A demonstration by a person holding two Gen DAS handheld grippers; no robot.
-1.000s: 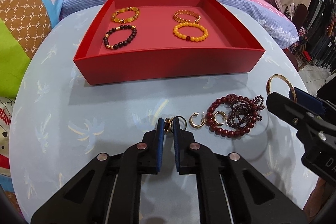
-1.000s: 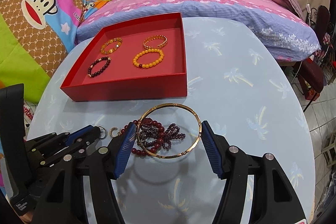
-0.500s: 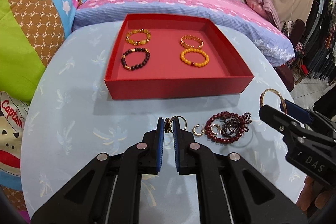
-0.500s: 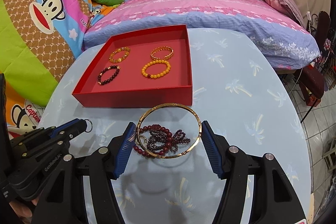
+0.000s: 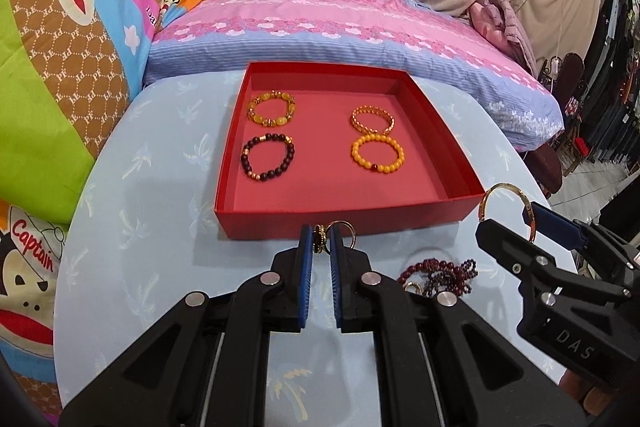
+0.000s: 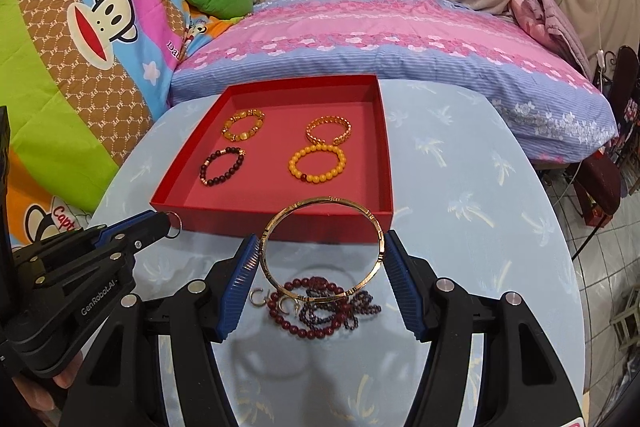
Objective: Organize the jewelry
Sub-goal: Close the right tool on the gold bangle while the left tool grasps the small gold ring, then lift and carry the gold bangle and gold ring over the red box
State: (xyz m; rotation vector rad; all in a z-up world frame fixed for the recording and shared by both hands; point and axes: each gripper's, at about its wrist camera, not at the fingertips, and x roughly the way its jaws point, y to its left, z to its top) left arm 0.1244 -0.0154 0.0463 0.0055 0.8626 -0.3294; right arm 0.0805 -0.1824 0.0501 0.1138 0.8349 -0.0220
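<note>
The left gripper (image 5: pixel 321 241) is pinched together on a small ring (image 5: pixel 319 242); a second thin hoop (image 5: pixel 343 229) peeps out beside its right pad, and whether the two are joined cannot be made out. In the right wrist view only that hoop shows at this gripper's tip, the ring itself hidden behind the fingers.

The right gripper (image 6: pixel 322 261) stands wide, its blue pads pressed on either side of a gold bangle (image 6: pixel 322 248), which is held clear above the table. From the left wrist camera the bangle is half hidden by the finger.

Under the bangle, on the pale blue tablecloth (image 6: pixel 460 227), lies a tangle of dark red beaded bracelets (image 6: pixel 324 303) with two small gold hoop earrings (image 6: pixel 256 297) just beside it; the left wrist view hides most of this heap behind its own finger.

Beyond stands an open red box (image 5: pixel 340 219) holding four bracelets apart from one another: amber (image 5: pixel 272 108), dark bead (image 5: pixel 268 156), gold chain (image 5: pixel 373 119) and yellow bead (image 5: pixel 377 154).

At the lower left edge of the right view, part of a hand (image 6: pixel 60 383) shows, cut off.
</note>
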